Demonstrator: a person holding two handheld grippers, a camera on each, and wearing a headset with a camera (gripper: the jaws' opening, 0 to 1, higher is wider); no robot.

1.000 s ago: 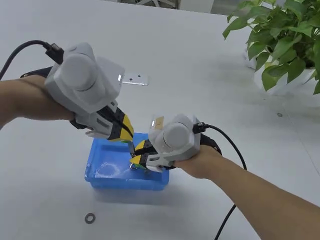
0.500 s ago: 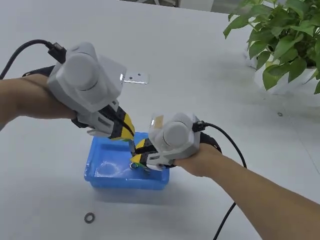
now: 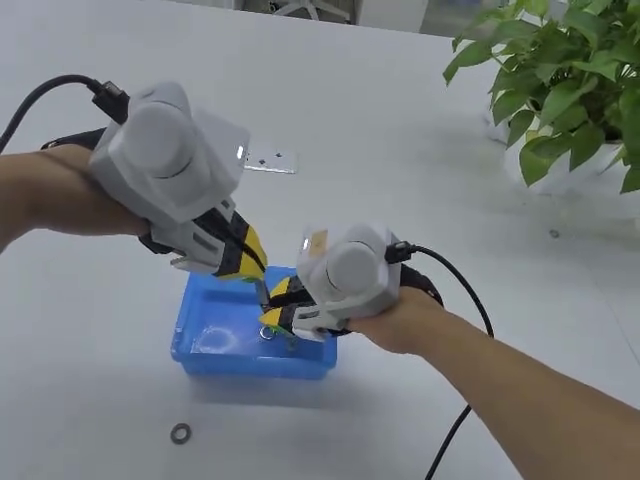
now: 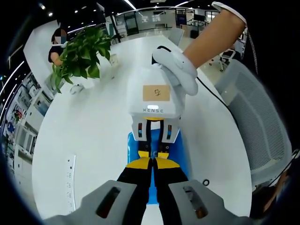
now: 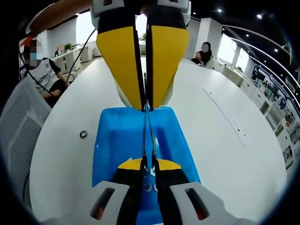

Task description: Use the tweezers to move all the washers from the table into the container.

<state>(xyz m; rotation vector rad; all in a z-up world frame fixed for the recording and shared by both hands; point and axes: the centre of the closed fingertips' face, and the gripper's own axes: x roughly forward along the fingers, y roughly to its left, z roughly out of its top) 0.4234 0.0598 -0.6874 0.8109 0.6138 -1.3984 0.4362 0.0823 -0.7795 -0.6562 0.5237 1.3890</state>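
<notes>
Tweezers [image 5: 146, 136] clamped between both grippers over the blue container [image 3: 250, 362], low centre of the head view. Left gripper [image 3: 255, 270] reaching in from the upper left, fingers narrowed onto the tweezers' joined end. Right gripper [image 3: 272, 312] reaching in from the lower right, fingers pressed narrow around the two thin arms nearer the tips.

Long axis steep in the head view, leaning slightly from upper left to lower right, tips pointing down into the container. In the right gripper view, straight up the middle of the frame: arms together at the yellow fingers [image 5: 122, 65] above, slightly spread toward the bottom.

Small ring [image 5: 151, 171] on the container floor just beside the right fingers, blurred. One washer [image 3: 180, 433] flat on the white bench [image 3: 400, 150], near the container's lower left corner, not touching. Potted plant [image 3: 560, 90] at upper right.
</notes>
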